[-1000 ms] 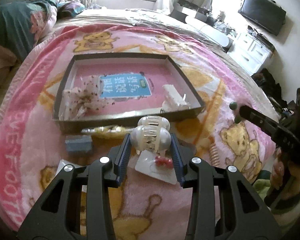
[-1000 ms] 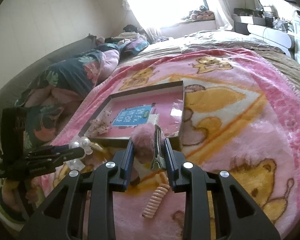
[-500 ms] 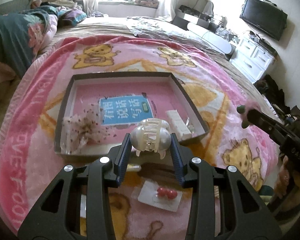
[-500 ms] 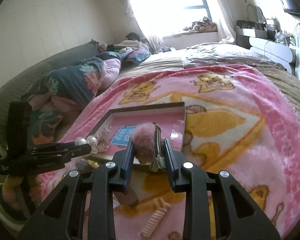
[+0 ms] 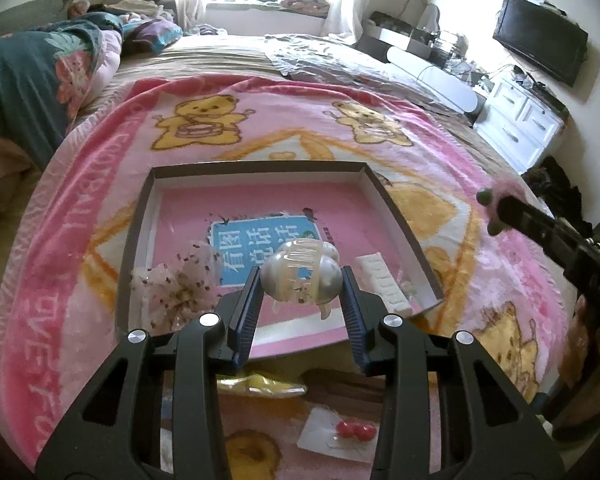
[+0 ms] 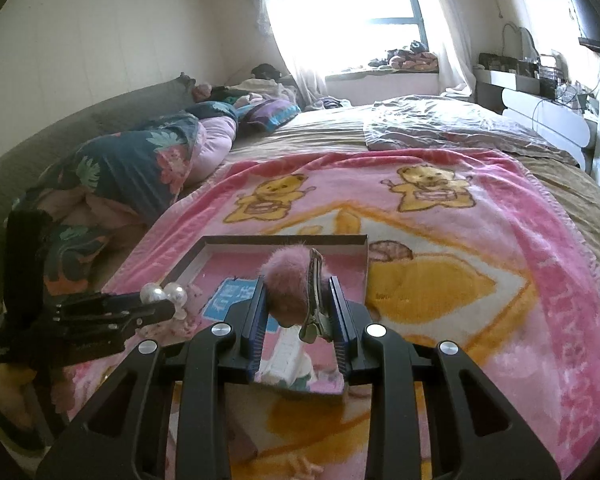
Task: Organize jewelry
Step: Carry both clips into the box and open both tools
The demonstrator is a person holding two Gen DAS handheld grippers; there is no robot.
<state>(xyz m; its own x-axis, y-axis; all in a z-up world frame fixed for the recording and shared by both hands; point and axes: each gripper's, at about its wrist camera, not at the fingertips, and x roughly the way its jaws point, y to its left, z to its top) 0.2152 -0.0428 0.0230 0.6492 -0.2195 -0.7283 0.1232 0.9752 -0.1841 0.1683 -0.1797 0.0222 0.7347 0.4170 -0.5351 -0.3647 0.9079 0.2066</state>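
My left gripper (image 5: 302,280) is shut on a pearly white claw hair clip (image 5: 300,274) and holds it above the near part of the shallow brown-rimmed tray (image 5: 260,168). My right gripper (image 6: 298,296) is shut on a fluffy pink pompom hair clip (image 6: 290,278) with a metal clasp, held above the tray's near right part (image 6: 366,256). In the tray lie a sheer floral bow (image 5: 176,288) at the left and a white comb clip (image 5: 384,284) at the right. The right gripper (image 5: 486,212) shows at the right of the left wrist view.
The tray sits on a pink bear blanket (image 5: 100,208) on a bed. Near me lie a card with red earrings (image 5: 352,430) and a yellow packet (image 5: 260,386). A floral quilt (image 5: 32,80) lies at the left, white drawers (image 5: 516,128) at the right.
Both grippers have risen and moved forward over the tray, each still holding its clip. The items on the blanket have dropped lower in view.
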